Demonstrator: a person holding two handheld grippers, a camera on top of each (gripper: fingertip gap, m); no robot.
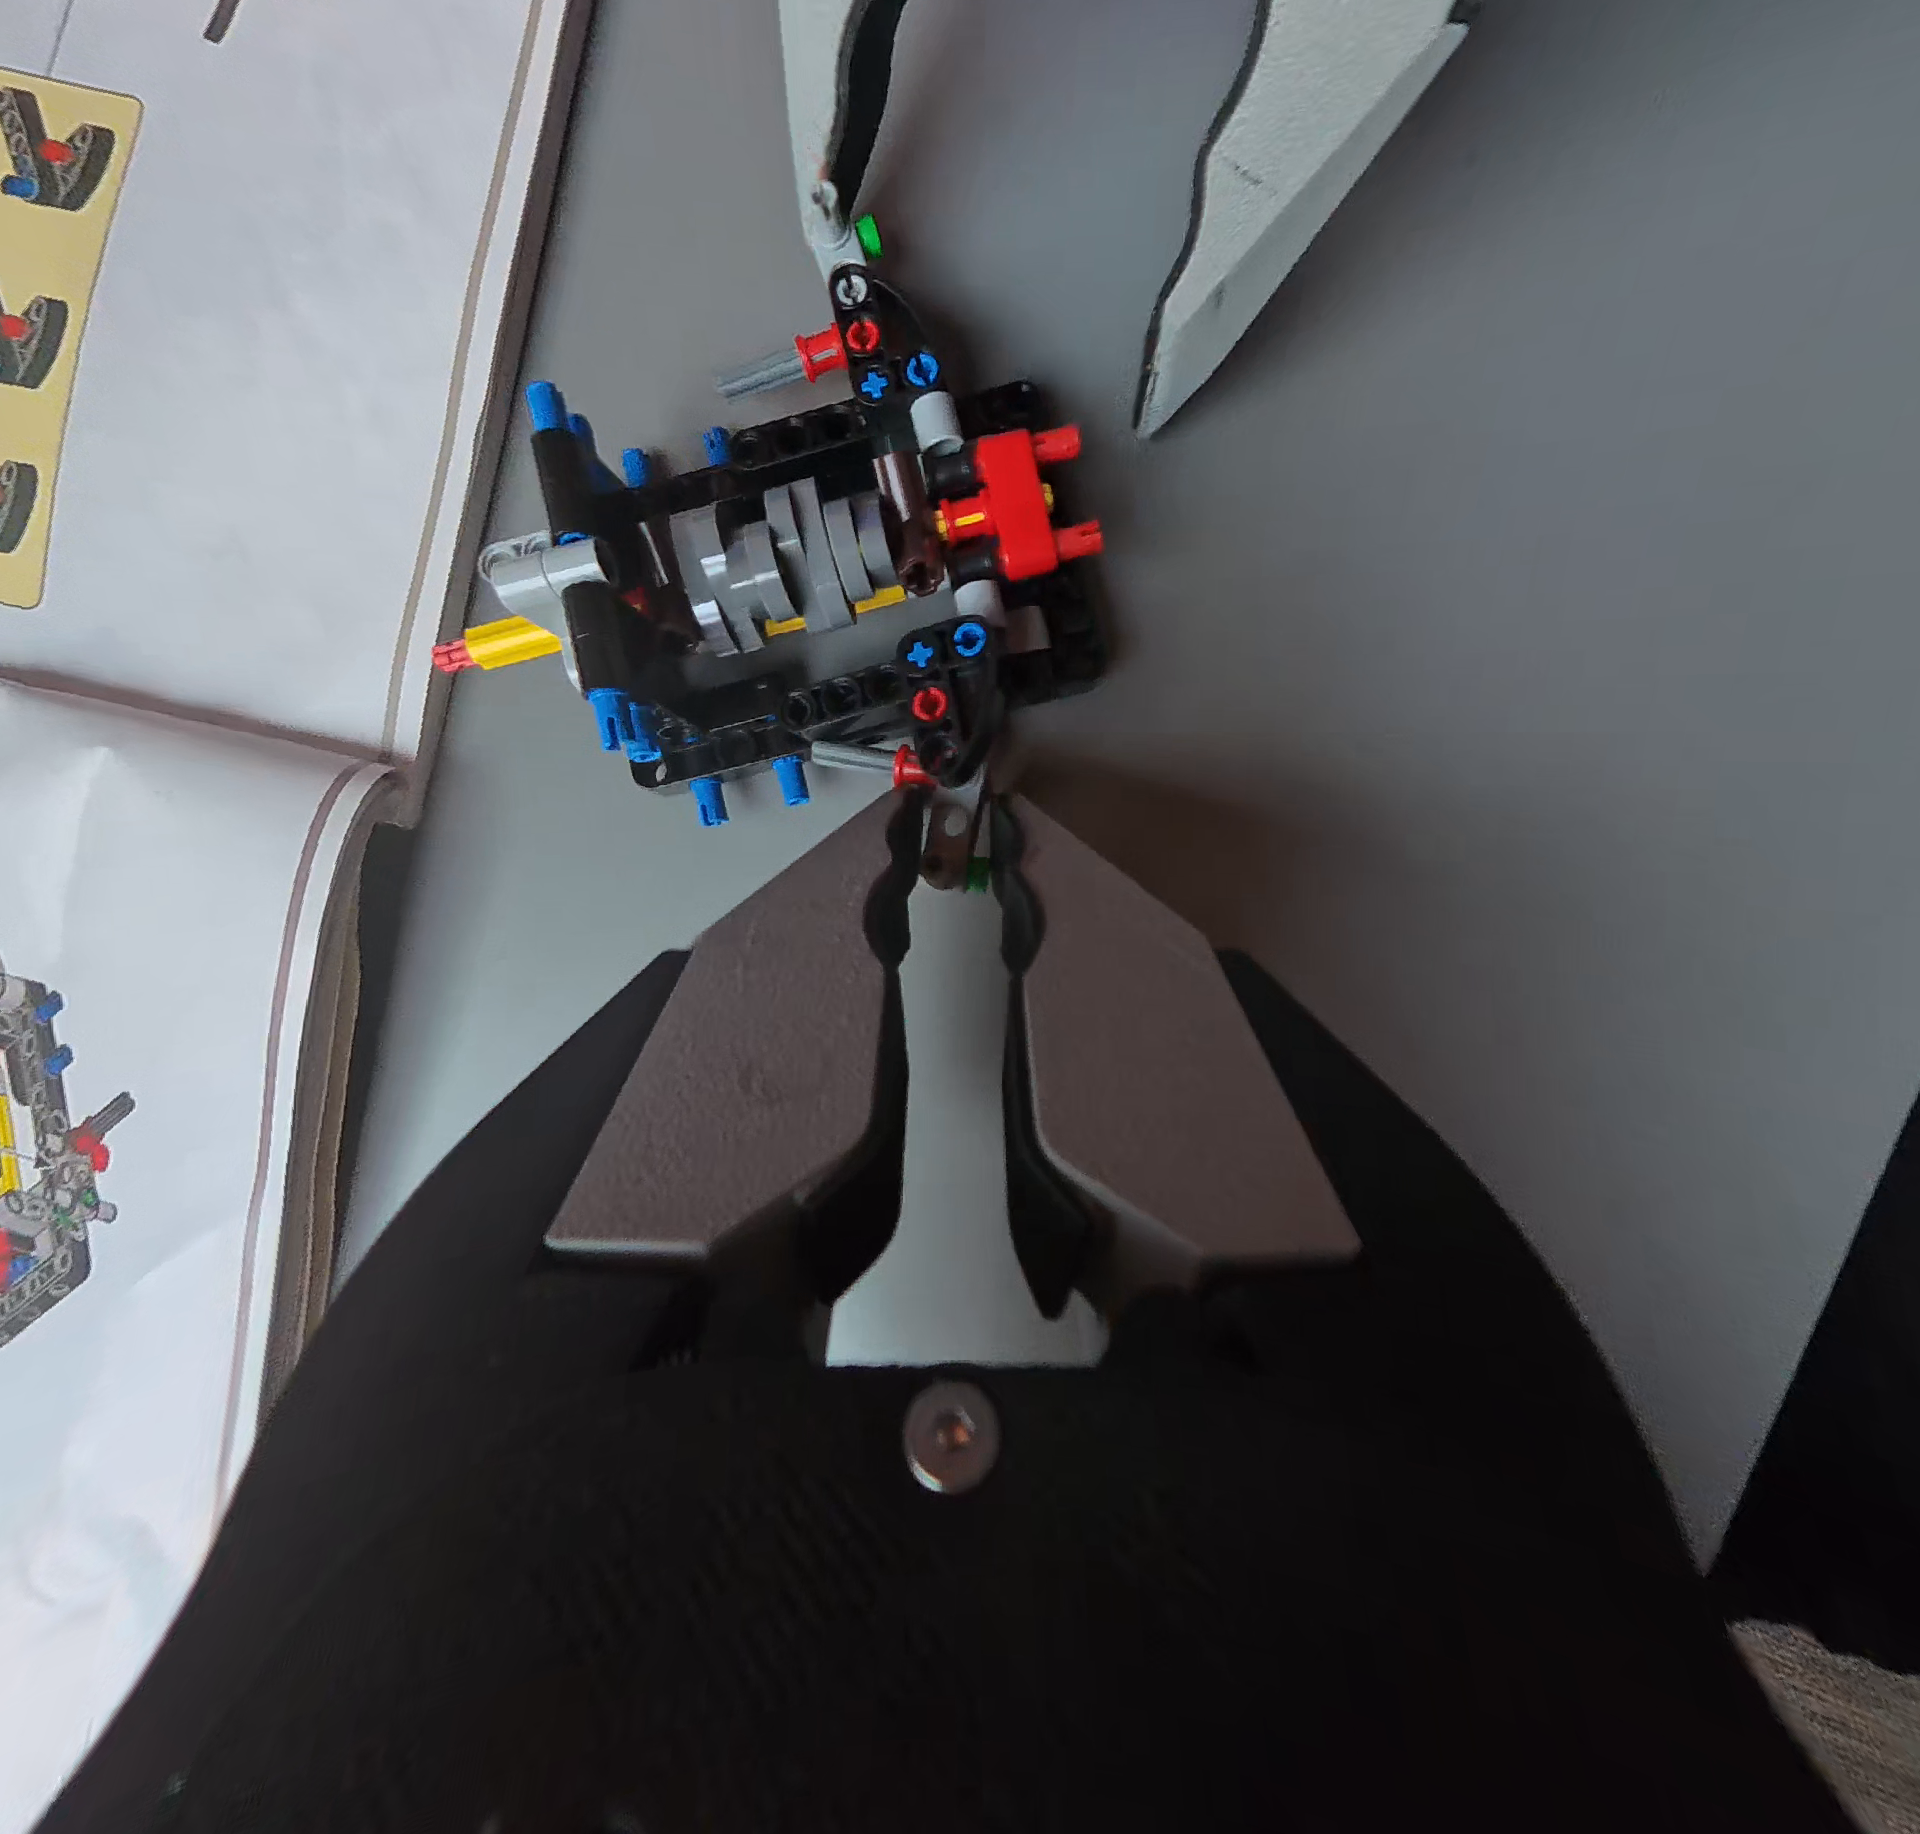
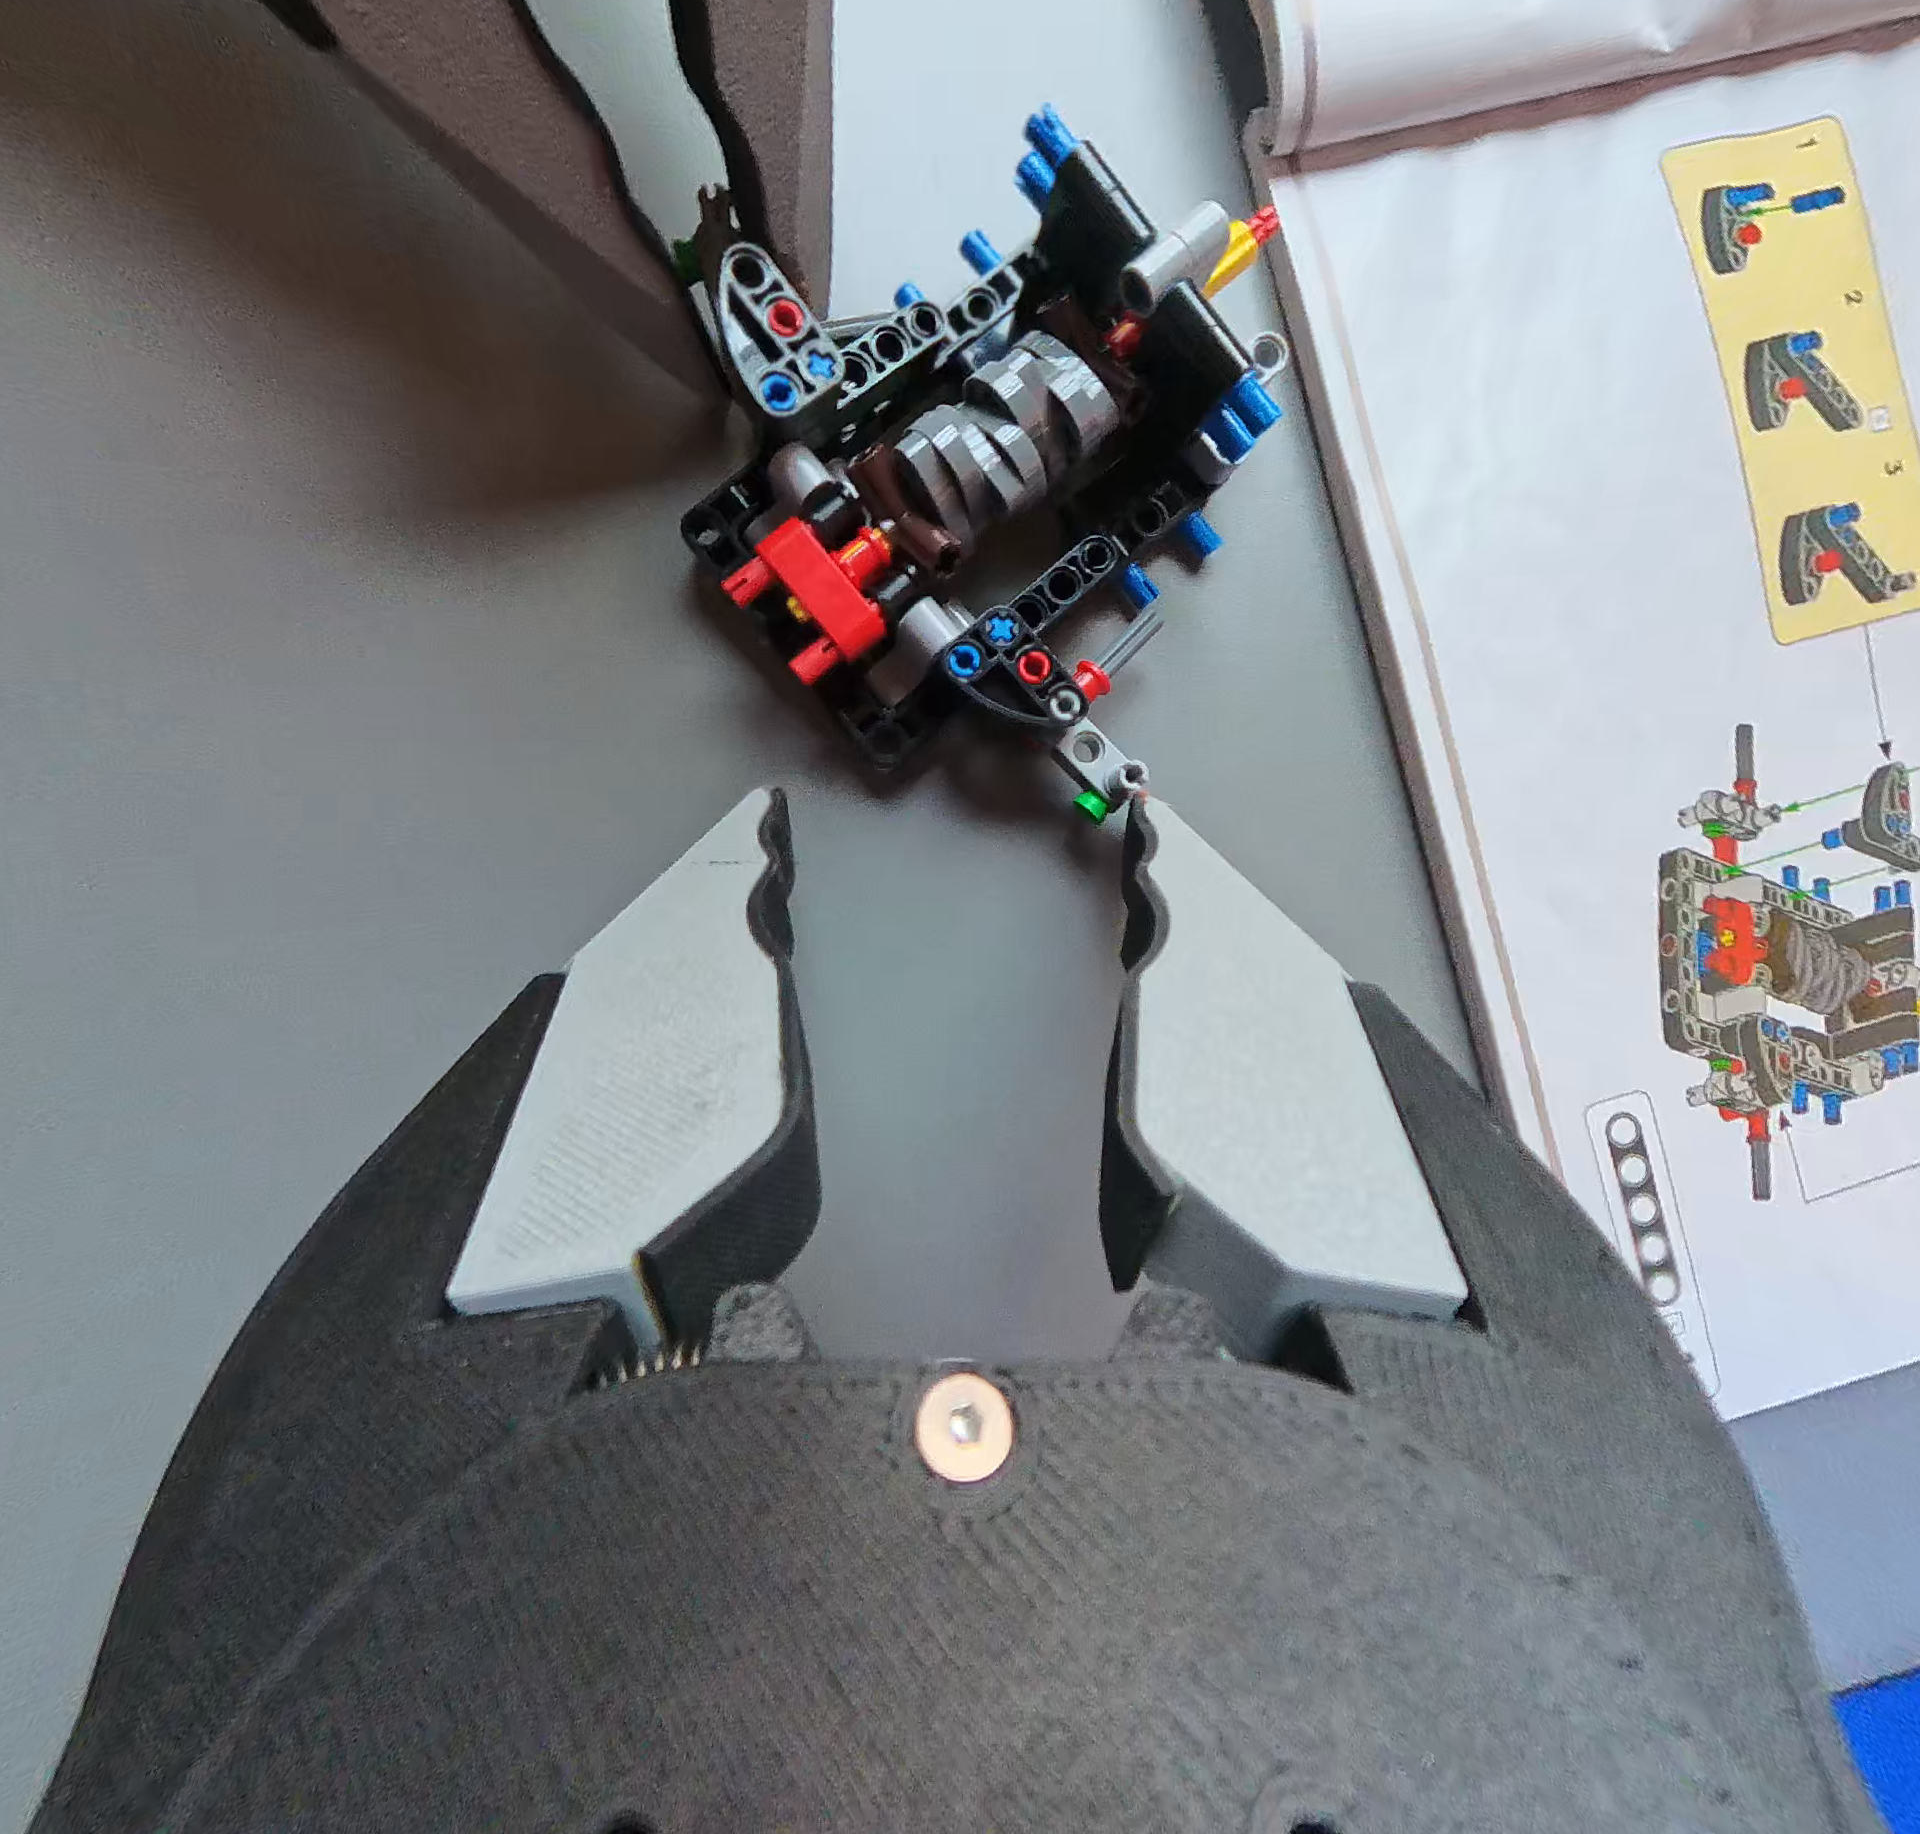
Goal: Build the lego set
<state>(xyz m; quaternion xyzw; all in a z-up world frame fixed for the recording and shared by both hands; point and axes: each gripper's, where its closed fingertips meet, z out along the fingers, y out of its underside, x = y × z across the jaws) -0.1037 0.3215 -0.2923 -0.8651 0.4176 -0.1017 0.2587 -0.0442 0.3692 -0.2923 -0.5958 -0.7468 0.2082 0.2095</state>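
Left claw [image 1: 948, 849]: fills the lower half of the left wrist view; its tips are pressed on a small brown-and-grey connector at the near corner of the model, I judge to keep the model from sliding.
Right claw [image 2: 951, 828]: fills the lower half of the right wrist view; spread wide and holding nothing. Its right tip is just beside the green pin; whether it touches, I cannot tell.
Tabletop [image 2: 312, 641]: plain grey and flat, so the model can lie steady on it.
Instruction booklet [image 1: 260, 382]: open along the left edge of the left wrist view, lying beside the model, probably so that the drawn step can be compared with it.
Lego model [image 1: 810, 579]: centre of both views, lying on the tabletop between the two claws; a black beam frame with grey gears in the middle, a red block at one end and blue pins outward.
Green pin [image 2: 1089, 804]: small, on a grey link at the model's corner toward the right claw; it seems the part now in work.
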